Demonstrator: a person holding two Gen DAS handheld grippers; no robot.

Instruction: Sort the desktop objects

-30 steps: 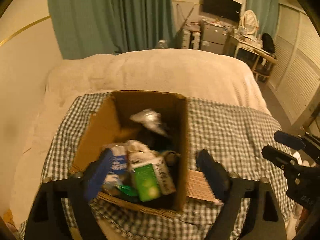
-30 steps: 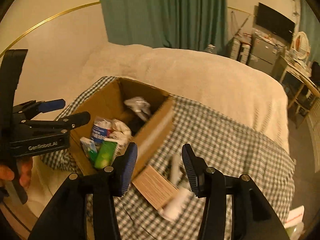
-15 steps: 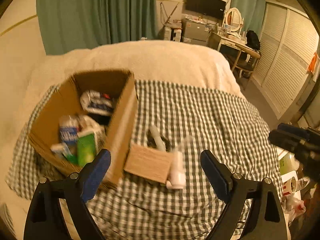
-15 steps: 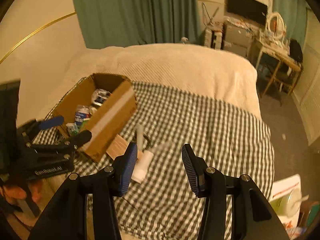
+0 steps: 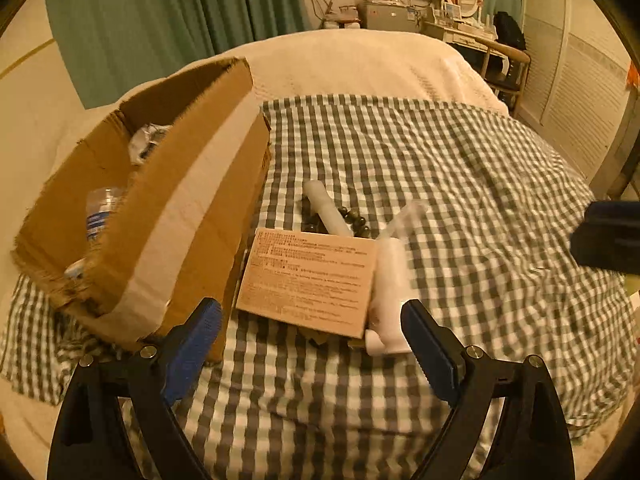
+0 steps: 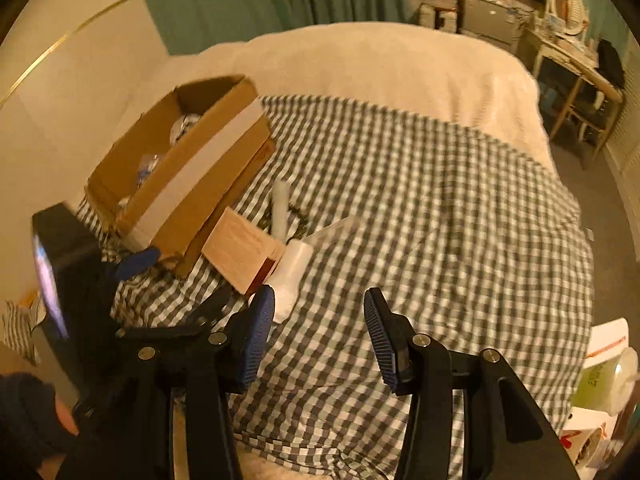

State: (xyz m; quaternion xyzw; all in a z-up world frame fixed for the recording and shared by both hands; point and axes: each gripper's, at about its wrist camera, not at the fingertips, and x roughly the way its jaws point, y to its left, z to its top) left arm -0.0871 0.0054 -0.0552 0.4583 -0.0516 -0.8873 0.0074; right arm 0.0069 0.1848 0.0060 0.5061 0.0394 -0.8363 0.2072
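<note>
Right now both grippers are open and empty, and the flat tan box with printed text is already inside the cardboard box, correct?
Not quite. The flat tan box lies outside the cardboard box, on the checked cloth beside it, as the left wrist view shows. The rest holds: left gripper and right gripper are open and empty.

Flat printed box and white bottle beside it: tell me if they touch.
Touching. In the left wrist view the white bottle lies flush against the flat printed box along its right edge, with no checked cloth showing between.
</note>
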